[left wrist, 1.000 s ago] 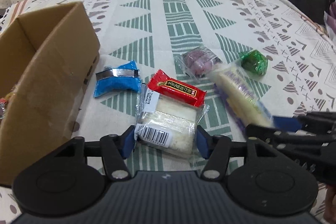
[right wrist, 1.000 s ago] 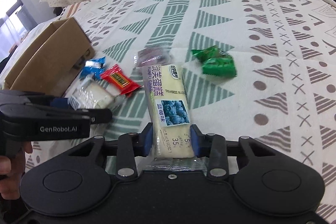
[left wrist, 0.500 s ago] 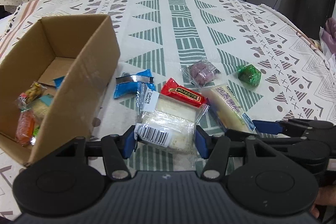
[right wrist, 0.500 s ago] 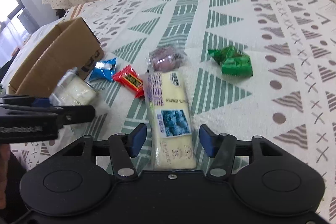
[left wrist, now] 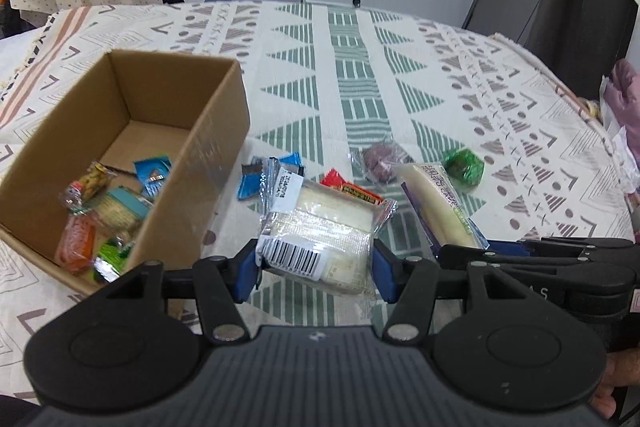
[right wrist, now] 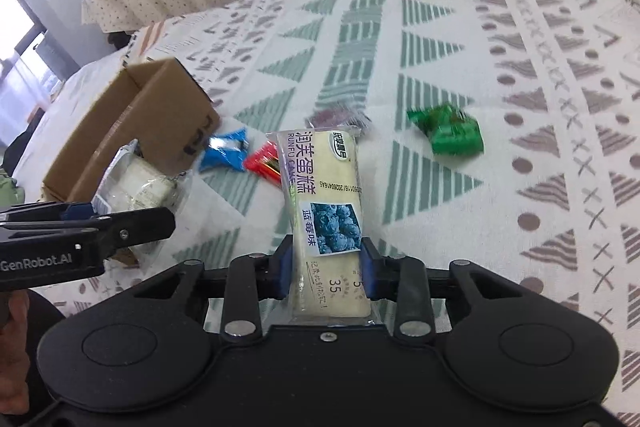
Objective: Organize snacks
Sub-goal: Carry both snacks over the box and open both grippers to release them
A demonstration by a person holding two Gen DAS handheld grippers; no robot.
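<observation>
Left tool [left wrist: 314, 269]: clenched on the clear-wrapped white cake with barcode label [left wrist: 320, 231], blue pads pressing both sides of the pack; low centre of the left wrist view, and at the left edge of the right wrist view [right wrist: 94, 217].
Right tool [right wrist: 325, 273]: clenched on the long blueberry cake pack [right wrist: 322, 203], which stands up from between the pads, tilted slightly left; in the left wrist view this tool comes in from the lower right [left wrist: 484, 251] with the pack [left wrist: 434, 203] at its tip.
Cardboard box [left wrist: 218, 155]: open, left half of the left wrist view, on the patterned table [left wrist: 360, 75]; several small wrapped snacks [left wrist: 104, 215] lie at its near end.
Blue packet [left wrist: 256, 179]: on the table just right of the box wall.
Red packet [left wrist: 352, 189]: partly hidden behind the held white cake; near the blue packet.
Purple snack in clear wrap [left wrist: 382, 161]: centre of the table, behind the long pack.
Green packet [left wrist: 464, 167]: right of the purple snack, apart from it; blurred in the right wrist view [right wrist: 448, 131].
Hand [left wrist: 612, 383]: only a sliver shows at the lower right edge.
</observation>
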